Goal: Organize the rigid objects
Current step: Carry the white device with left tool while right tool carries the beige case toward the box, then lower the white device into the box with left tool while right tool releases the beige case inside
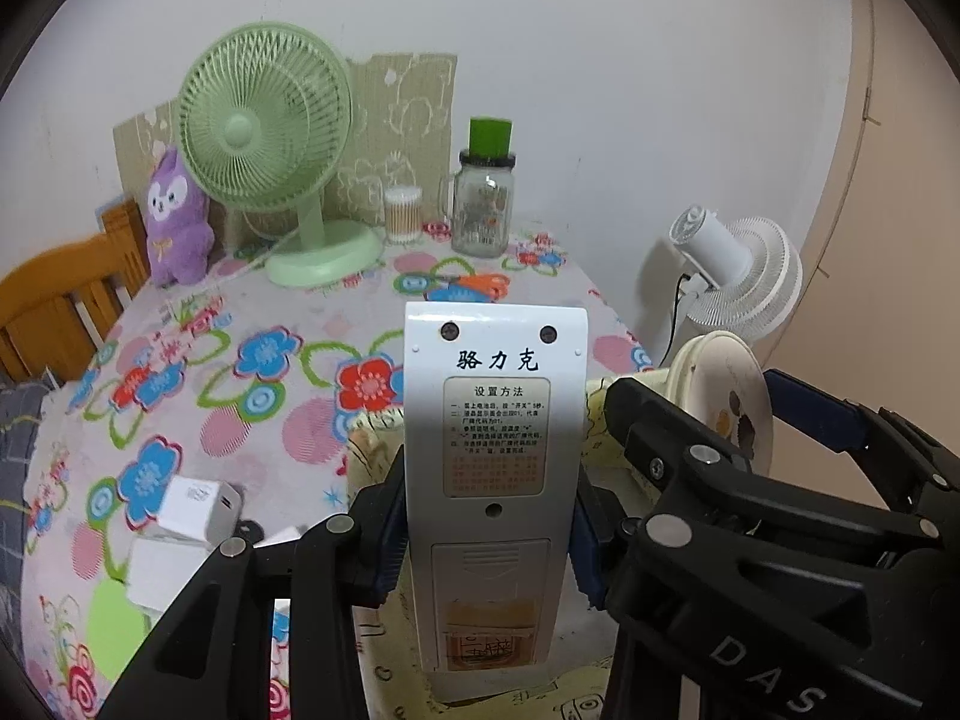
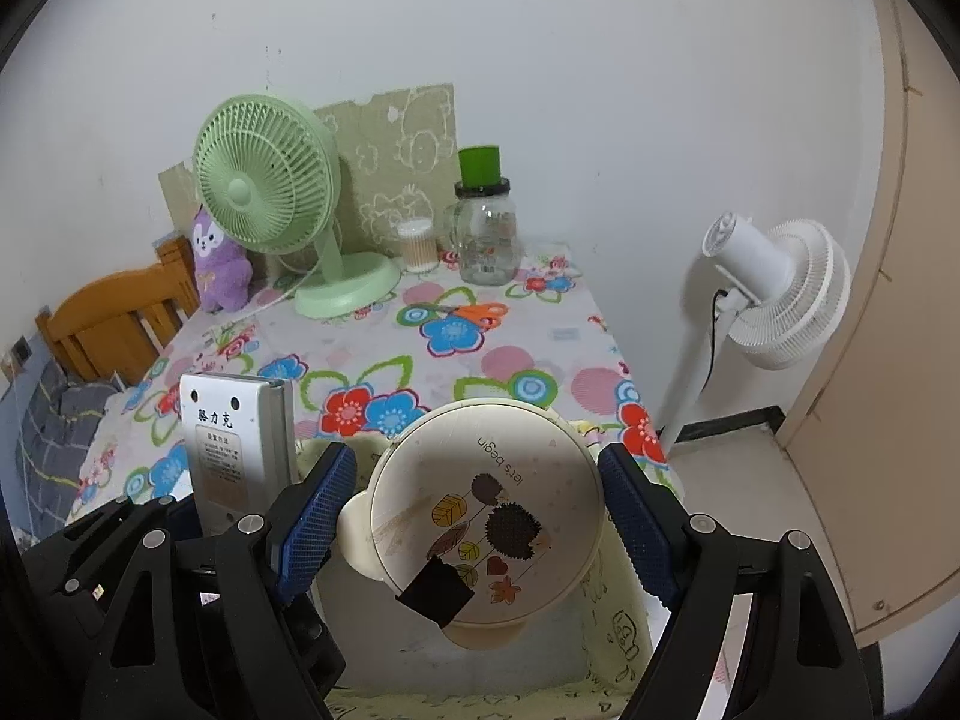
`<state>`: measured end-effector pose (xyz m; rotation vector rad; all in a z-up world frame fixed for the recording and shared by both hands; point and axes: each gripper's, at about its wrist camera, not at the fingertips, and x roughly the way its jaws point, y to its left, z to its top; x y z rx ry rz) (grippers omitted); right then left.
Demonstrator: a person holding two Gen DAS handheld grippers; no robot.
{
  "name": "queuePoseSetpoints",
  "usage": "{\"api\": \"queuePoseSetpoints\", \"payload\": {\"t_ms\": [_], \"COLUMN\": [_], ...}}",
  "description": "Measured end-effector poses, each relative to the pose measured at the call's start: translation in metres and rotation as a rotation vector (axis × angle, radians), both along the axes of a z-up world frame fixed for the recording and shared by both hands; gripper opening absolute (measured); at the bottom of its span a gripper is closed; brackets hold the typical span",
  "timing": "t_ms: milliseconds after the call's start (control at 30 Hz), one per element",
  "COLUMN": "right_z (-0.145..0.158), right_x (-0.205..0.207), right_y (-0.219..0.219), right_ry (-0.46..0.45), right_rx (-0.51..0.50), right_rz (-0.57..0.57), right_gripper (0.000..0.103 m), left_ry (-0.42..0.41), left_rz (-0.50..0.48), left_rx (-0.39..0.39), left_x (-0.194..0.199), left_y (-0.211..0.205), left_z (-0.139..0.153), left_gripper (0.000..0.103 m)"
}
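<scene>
My left gripper (image 1: 489, 516) is shut on a white remote control (image 1: 495, 420), which stands upright with its labelled back toward the camera. The blue pads (image 1: 390, 528) press on its two long sides. The remote (image 2: 234, 450) also shows at the left of the right wrist view. My right gripper (image 2: 477, 516) is shut on a round cream lid (image 2: 480, 480) printed with hedgehogs and leaves, gripped by its rim and a side tab. The same lid (image 1: 720, 396) appears edge-on in the left wrist view. Both objects hang over a pale yellow fabric box (image 2: 612, 618).
On the flowered table (image 1: 252, 396) stand a green fan (image 1: 264, 120), a purple plush (image 1: 177, 222), a cotton swab tub (image 1: 402, 210) and a green-capped glass jar (image 1: 483, 204). Orange scissors (image 1: 474, 285) and white chargers (image 1: 198, 510) lie there. A white floor fan (image 1: 738, 276) stands right.
</scene>
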<state>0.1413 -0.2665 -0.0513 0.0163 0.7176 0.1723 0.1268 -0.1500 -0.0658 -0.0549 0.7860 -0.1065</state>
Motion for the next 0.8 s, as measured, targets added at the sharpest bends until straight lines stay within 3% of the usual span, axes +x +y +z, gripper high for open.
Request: {"api": "queuePoseSetpoints", "payload": {"t_ms": [333, 567, 800], "right_z": [-0.033, -0.049, -0.052], "right_x": [0.015, 0.025, 0.026], "right_y": [0.005, 0.006, 0.003], "right_ry": [0.083, 0.121, 0.157], "right_rx": [-0.033, -0.05, -0.031], "right_rz": [0.032, 0.037, 0.055], "right_gripper": [0.084, 0.084, 0.084], "left_ry": [0.085, 0.094, 0.11], "left_rz": [0.023, 0.023, 0.015], "left_rx": [-0.007, 0.028, 0.038], "left_x": [0.007, 0.003, 0.003], "left_y": [-0.001, -0.01, -0.014], "left_z": [-0.033, -0.035, -0.036], "left_gripper": [0.046, 0.047, 0.055]}}
